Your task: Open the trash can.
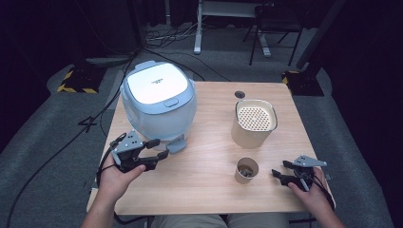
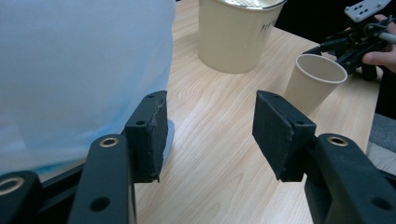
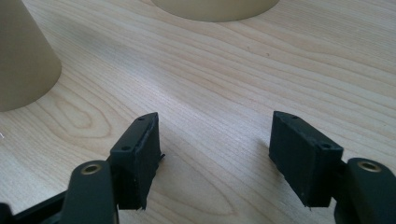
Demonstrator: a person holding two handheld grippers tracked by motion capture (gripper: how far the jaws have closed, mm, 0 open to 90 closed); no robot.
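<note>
A pale blue rice cooker [image 1: 159, 102] with a white lid stands at the table's back left; its side [image 2: 79, 74] rises just left of my left jaws. My left gripper [image 1: 159, 149] [image 2: 210, 133] is open beside the cooker's front base. A cream pot [image 1: 254, 122] [image 2: 238, 32] with a perforated insert stands right of centre. In front of it is a small paper cup [image 1: 246, 170] [image 2: 315, 79] [image 3: 23, 56] with dark bits inside. My right gripper [image 1: 280, 172] [image 3: 215, 156] is open just right of the cup, low over the wood, with nothing between its pads.
The light wooden table [image 1: 209, 185] has a round cable hole [image 1: 240, 94] at the back. Grey carpet [image 1: 57, 142] with black cables surrounds it. A chair and a desk frame [image 1: 266, 33] stand behind.
</note>
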